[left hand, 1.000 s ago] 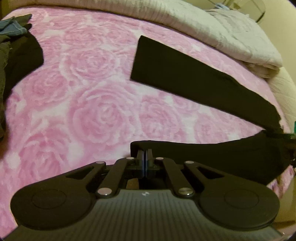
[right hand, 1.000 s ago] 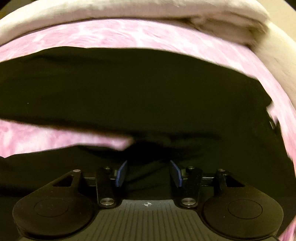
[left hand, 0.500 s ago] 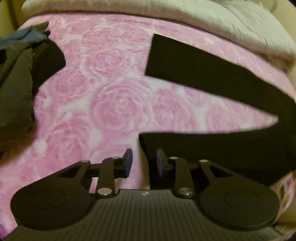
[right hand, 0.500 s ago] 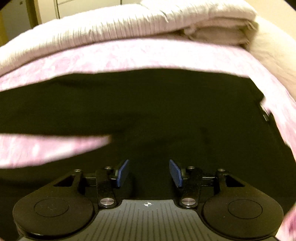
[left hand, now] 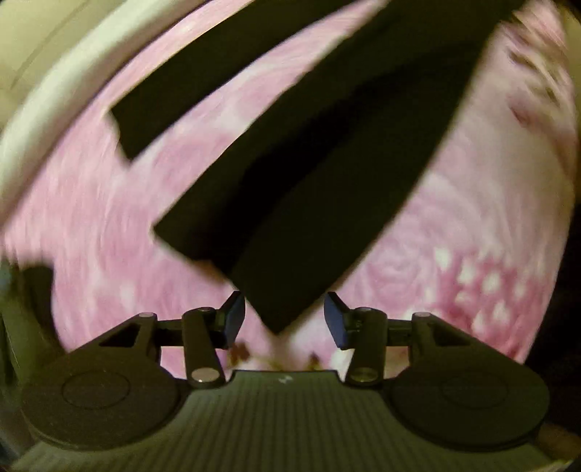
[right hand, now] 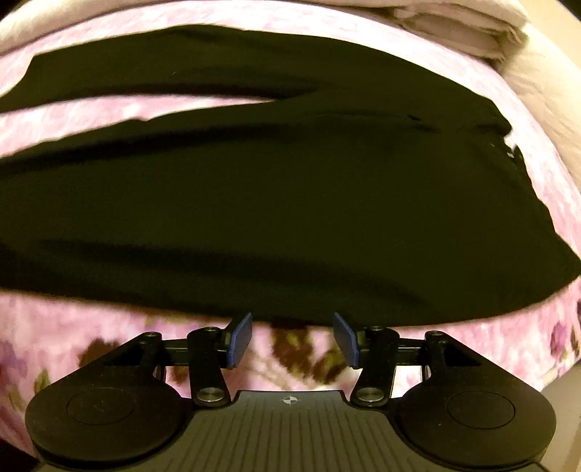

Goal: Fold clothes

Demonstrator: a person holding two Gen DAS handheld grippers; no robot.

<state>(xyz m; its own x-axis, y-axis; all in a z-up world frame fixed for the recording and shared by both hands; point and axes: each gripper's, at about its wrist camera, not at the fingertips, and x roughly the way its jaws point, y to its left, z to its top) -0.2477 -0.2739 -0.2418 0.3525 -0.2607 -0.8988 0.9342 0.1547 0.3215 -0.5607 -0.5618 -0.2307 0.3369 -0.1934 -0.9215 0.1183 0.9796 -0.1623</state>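
Note:
Black trousers [right hand: 290,203] lie flat on the pink rose-patterned blanket [right hand: 90,326], legs spread apart. In the left wrist view the near leg [left hand: 319,203] runs diagonally and its hem corner lies between my fingers; the far leg [left hand: 203,87] lies beyond it. My left gripper [left hand: 283,319] is open and holds nothing. My right gripper [right hand: 292,337] is open and empty, just short of the trousers' near edge, over the blanket.
A folded pale quilt [right hand: 454,25] lies along the far side of the bed. A dark garment pile [left hand: 32,283] shows at the left edge of the left wrist view. The pale bed edge [right hand: 544,94] curves at the right.
My left gripper let go of the trouser leg, opened wide and swung round to face along the leg. My right gripper stayed open and drew back off the trousers toward their near edge.

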